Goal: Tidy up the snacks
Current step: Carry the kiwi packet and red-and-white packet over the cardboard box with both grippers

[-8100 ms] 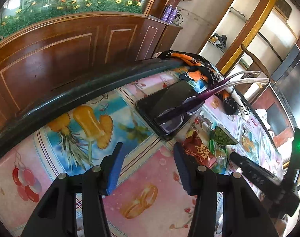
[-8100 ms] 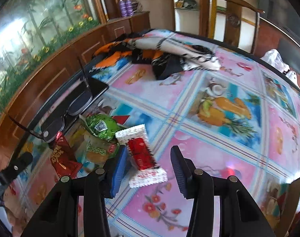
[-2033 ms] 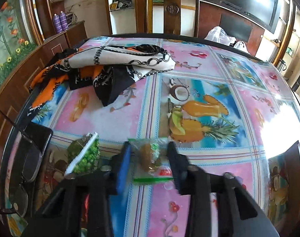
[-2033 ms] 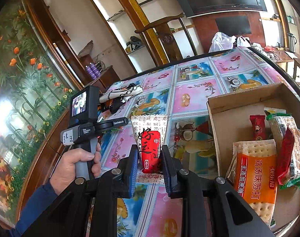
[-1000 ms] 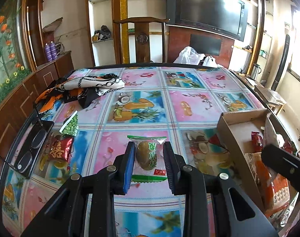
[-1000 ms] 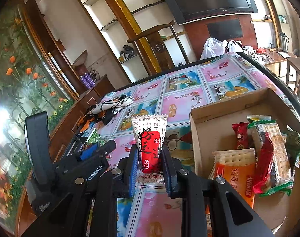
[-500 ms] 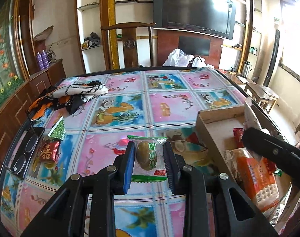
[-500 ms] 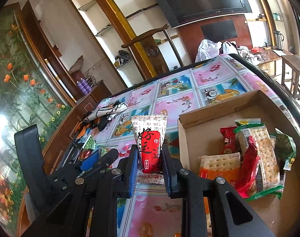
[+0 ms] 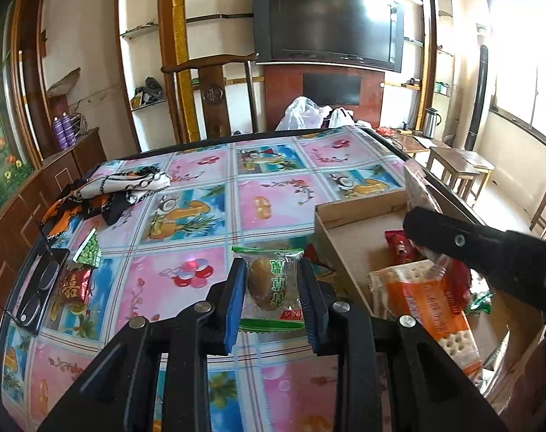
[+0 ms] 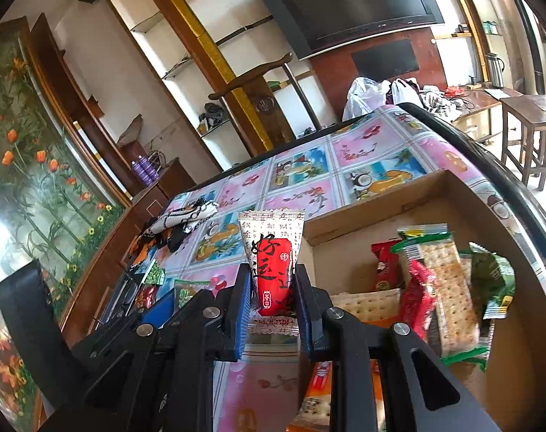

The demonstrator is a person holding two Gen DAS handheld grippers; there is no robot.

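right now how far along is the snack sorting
Done: the cardboard box already holds several packets, including crackers. In hand: the left gripper is shut on a green-edged cake packet, and the right gripper on a red and white packet, neither in the box yet. Left: a green pea packet and a red packet on the table beside the glasses.

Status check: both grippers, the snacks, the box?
Left gripper shut on green-wrapped cake. Right gripper shut on red-and-white packet. Cardboard box open, part-filled, unobstructed.
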